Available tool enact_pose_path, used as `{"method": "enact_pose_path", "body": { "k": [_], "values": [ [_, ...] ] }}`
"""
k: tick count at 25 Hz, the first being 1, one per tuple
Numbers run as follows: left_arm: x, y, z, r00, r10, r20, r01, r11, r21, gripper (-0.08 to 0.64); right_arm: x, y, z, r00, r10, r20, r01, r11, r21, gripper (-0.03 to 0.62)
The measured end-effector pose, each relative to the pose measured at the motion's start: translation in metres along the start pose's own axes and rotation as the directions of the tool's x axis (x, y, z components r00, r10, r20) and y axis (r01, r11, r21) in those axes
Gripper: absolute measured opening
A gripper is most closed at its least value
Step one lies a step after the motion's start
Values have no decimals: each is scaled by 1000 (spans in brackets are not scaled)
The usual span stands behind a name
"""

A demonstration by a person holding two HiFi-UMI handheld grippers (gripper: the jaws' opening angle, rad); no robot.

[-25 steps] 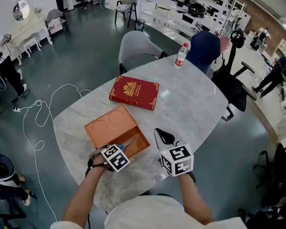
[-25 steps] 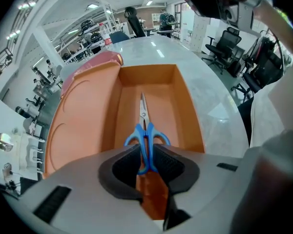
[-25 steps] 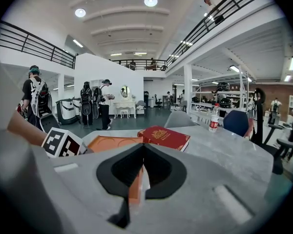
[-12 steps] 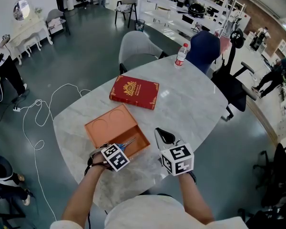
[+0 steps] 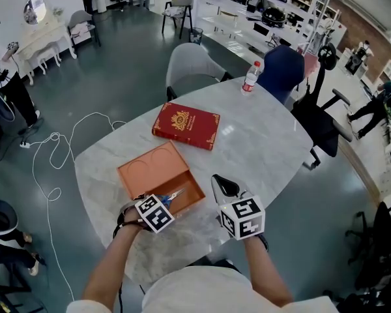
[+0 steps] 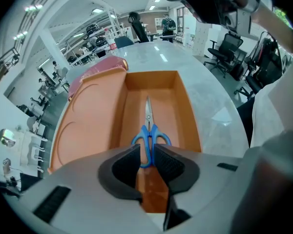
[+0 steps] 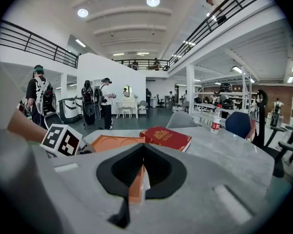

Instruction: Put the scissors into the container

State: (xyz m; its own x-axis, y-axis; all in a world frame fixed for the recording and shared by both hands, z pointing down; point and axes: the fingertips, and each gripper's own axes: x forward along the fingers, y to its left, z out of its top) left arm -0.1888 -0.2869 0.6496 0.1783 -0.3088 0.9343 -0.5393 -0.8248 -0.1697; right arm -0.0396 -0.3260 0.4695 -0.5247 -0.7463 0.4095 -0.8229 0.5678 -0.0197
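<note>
Surface: pale marbled table [image 5: 260, 142], oval, which I watch from steeply above.
Room: open hall with a dark grey-green floor [image 5: 117, 77]; a white cable [image 5: 52, 168] loops over it left of the table. A grey chair [image 5: 189, 67] and a dark blue chair [image 5: 280, 67] stand at the far edge.
Task thing: blue-handled scissors [image 6: 147, 126] lie in the deep compartment of the orange container [image 5: 143, 171], blades closed and pointing away from me.
Left gripper [image 6: 146, 152]: at the container's near end, jaws drawn in on the blue handle end.
Right gripper [image 7: 144, 150]: over the table just right of the container, pads pressed together, nothing in them.
Only in the left gripper view: the scissors' full length, and the round recesses in the container's shallow half.
Only in the right gripper view: balcony railings, ceiling lights, people standing by a white dresser.
Writing: the red book [image 5: 186, 126] carries a gold emblem with lettering too small for me to read. The bottle [image 5: 250, 77] has a red label, unreadable.
</note>
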Motion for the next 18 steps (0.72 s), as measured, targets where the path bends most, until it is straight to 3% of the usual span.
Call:
{"method": "enact_pose_path", "body": {
  "k": [5, 9, 14, 18],
  "values": [
    [-33, 13, 5, 995, 61, 76, -54, 994, -96, 81, -1, 6, 8, 999, 34, 14, -34, 999, -6, 5],
    [-62, 24, 2, 984, 129, 126, -100, 972, -212, 80, 1, 14, 13, 997, 76, 19, -75, 997, -19, 5],
    [-94, 32, -7, 958, 233, 165, -159, 917, -367, 80, 3, 20, 20, 989, 143, 31, -141, 989, -46, 5],
    [-118, 40, -17, 927, 324, 190, -194, 846, -497, 78, 6, 23, 26, 980, 195, 45, -191, 979, -67, 5]
  ]
}}
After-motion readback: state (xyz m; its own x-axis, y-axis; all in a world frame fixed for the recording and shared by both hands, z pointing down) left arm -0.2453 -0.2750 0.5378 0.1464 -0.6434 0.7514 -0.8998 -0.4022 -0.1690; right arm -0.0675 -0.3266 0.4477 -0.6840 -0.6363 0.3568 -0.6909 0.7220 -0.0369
